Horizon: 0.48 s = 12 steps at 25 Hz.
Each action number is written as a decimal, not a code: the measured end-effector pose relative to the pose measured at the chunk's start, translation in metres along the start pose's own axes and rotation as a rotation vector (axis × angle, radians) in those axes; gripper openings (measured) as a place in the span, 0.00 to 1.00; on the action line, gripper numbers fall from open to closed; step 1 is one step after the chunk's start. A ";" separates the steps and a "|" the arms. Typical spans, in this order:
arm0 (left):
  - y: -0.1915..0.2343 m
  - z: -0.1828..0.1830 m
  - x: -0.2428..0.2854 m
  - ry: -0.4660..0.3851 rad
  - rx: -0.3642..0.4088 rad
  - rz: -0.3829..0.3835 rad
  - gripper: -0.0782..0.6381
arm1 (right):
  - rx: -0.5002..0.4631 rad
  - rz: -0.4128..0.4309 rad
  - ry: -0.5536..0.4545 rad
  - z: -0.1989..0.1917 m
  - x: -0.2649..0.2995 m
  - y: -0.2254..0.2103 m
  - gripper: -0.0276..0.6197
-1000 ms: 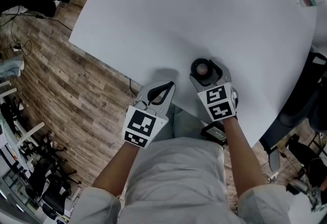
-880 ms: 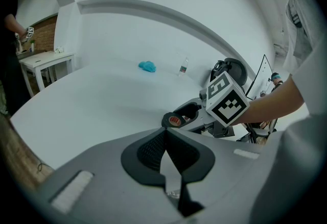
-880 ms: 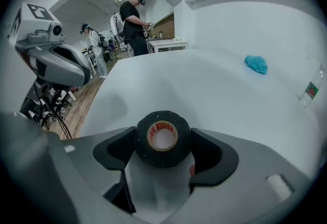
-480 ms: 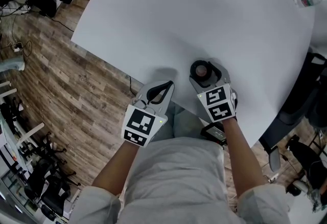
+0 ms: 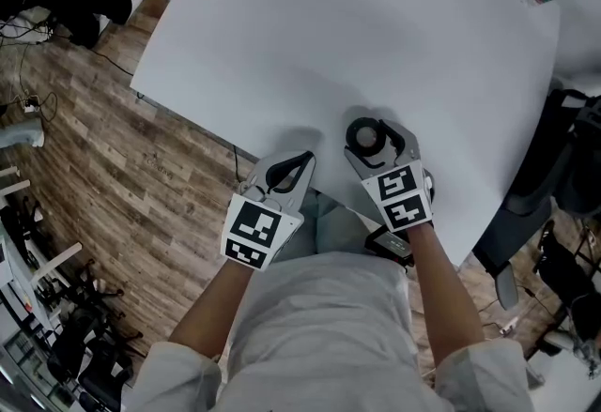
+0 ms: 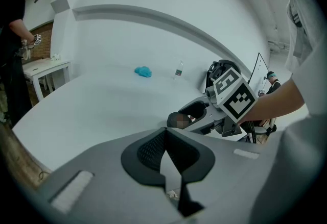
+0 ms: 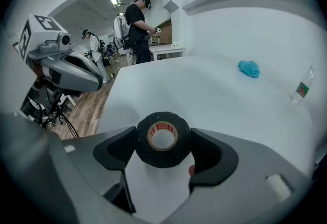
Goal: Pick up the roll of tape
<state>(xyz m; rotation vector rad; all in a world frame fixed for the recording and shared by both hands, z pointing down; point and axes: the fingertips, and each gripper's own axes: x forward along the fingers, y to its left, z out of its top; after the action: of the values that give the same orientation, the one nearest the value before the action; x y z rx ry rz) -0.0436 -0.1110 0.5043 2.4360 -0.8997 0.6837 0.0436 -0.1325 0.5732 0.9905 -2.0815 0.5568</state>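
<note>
The roll of tape (image 7: 162, 139) is black with a pale core printed in red. It sits crosswise between the two black pads of my right gripper (image 7: 162, 147), which press on its sides. In the head view the roll of tape (image 5: 363, 133) is in the right gripper (image 5: 372, 138) over the near edge of the white table (image 5: 357, 25). My left gripper (image 5: 289, 168) hangs just off that table edge, to the left of the right one. Its tips meet with nothing between them in the left gripper view (image 6: 164, 139).
A blue cloth (image 7: 249, 68) and a small clear bottle (image 7: 302, 89) lie at the table's far side. A black chair (image 5: 554, 166) stands to the right of the table. Wooden floor with cables lies to the left. Two people (image 7: 138, 24) stand by a desk beyond the table.
My right gripper has risen slightly with the tape between its pads. The left gripper has stayed where it was.
</note>
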 end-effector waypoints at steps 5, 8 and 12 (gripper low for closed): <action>-0.008 0.002 -0.009 -0.010 0.023 -0.004 0.14 | 0.007 -0.011 -0.019 0.003 -0.017 0.006 0.57; -0.013 0.005 -0.014 -0.017 0.036 -0.003 0.14 | 0.009 -0.017 -0.031 0.005 -0.028 0.008 0.57; -0.019 0.009 -0.021 -0.028 0.042 -0.005 0.14 | 0.007 -0.022 -0.034 0.006 -0.039 0.012 0.57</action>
<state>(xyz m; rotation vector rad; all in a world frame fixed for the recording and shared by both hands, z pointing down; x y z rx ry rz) -0.0417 -0.0939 0.4806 2.4899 -0.8978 0.6751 0.0483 -0.1110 0.5381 1.0322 -2.0975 0.5405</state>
